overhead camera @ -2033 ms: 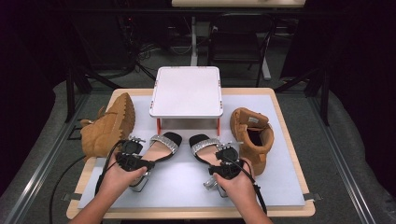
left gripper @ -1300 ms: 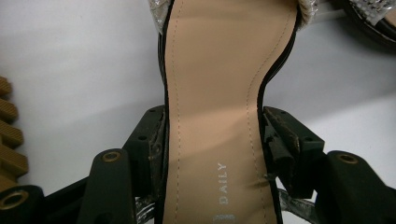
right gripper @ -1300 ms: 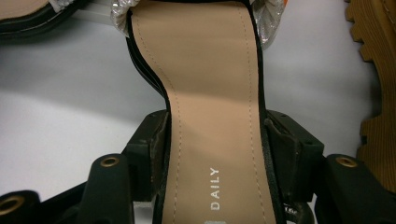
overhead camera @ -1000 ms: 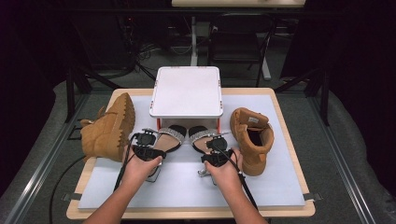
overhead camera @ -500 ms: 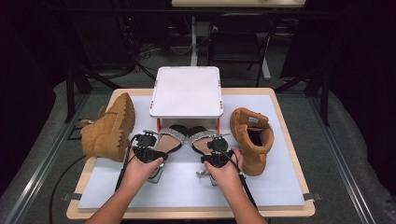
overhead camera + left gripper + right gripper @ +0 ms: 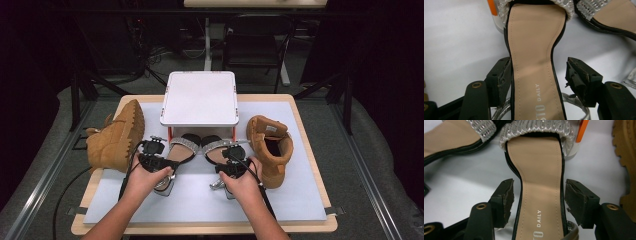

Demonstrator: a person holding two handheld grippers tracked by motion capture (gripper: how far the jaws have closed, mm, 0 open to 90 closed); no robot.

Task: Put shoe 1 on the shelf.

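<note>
Jaws of the left gripper (image 6: 536, 82) have just been opening, released astride the black tan-lined silver-strapped left sandal (image 6: 536, 50); the right gripper (image 6: 537, 200) likewise gapes around the matching right sandal (image 6: 539, 182), both sandals' toes tucked farther under the white shelf (image 6: 200, 97) than two seconds ago.

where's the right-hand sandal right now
In the high view the right-hand sandal lies on the white mat, toe under the white stand, between the other sandal and the upright tan boot.

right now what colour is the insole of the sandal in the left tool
Beige insole, edged in black, clearest in the left gripper view.
</note>
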